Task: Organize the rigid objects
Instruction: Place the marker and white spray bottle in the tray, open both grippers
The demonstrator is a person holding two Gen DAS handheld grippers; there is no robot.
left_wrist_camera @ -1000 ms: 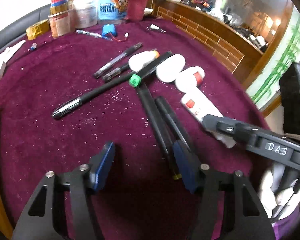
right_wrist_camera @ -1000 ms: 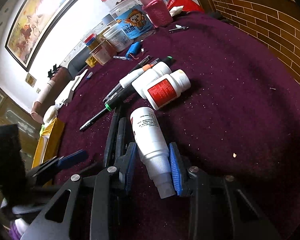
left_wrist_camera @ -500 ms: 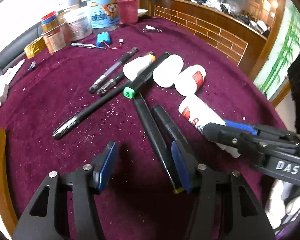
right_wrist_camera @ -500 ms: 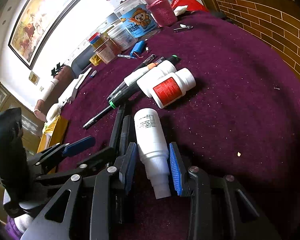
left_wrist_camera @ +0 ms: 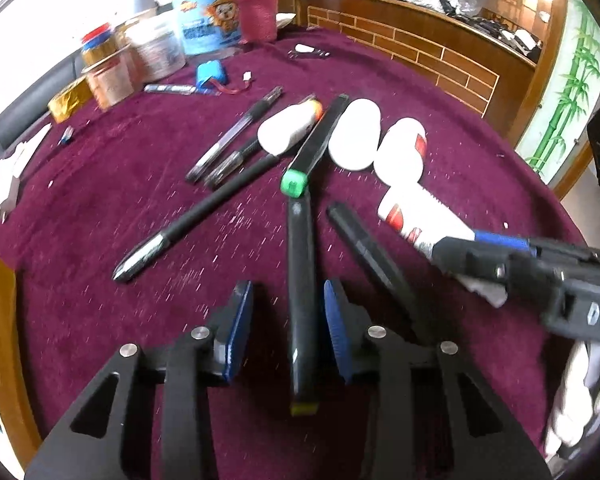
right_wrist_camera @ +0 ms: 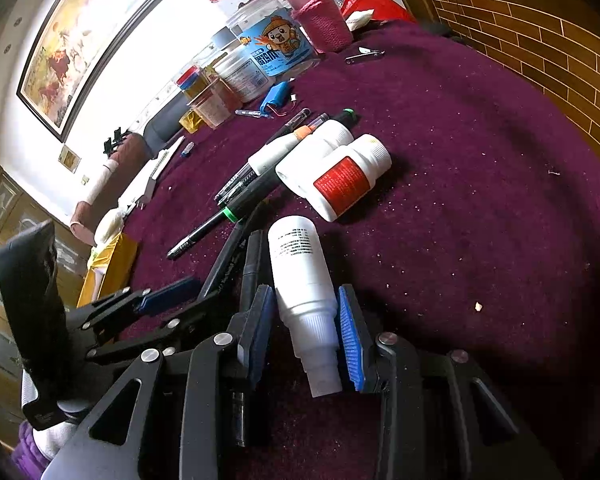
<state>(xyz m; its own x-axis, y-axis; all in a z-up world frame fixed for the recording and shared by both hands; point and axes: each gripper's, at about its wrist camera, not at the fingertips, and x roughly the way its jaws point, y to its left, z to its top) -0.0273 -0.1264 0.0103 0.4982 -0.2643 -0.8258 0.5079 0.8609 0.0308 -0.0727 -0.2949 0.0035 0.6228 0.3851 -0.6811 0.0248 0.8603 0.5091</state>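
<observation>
Left wrist view: the left gripper (left_wrist_camera: 288, 320) hangs low over the maroon tablecloth (left_wrist_camera: 100, 200), jaws spread wide with a black marker (left_wrist_camera: 302, 300) lying lengthwise between the pads, nearer the right pad, touching neither
Marker's neighbours: a second black marker (left_wrist_camera: 364, 248) just right of it; a green-capped marker (left_wrist_camera: 312, 152) at its far tip
Right of the marker: the right gripper (left_wrist_camera: 476, 252) around a white spray bottle (left_wrist_camera: 420, 216)

Right wrist view: the right gripper (right_wrist_camera: 304, 332) straddles the white spray bottle (right_wrist_camera: 300, 272) at its neck, pads close on both sides; contact unclear
Beyond the bottle: a red-labelled white bottle (right_wrist_camera: 340, 180)
Left of the bottle: the left gripper (right_wrist_camera: 172, 304) over the black markers (right_wrist_camera: 228, 260)
</observation>
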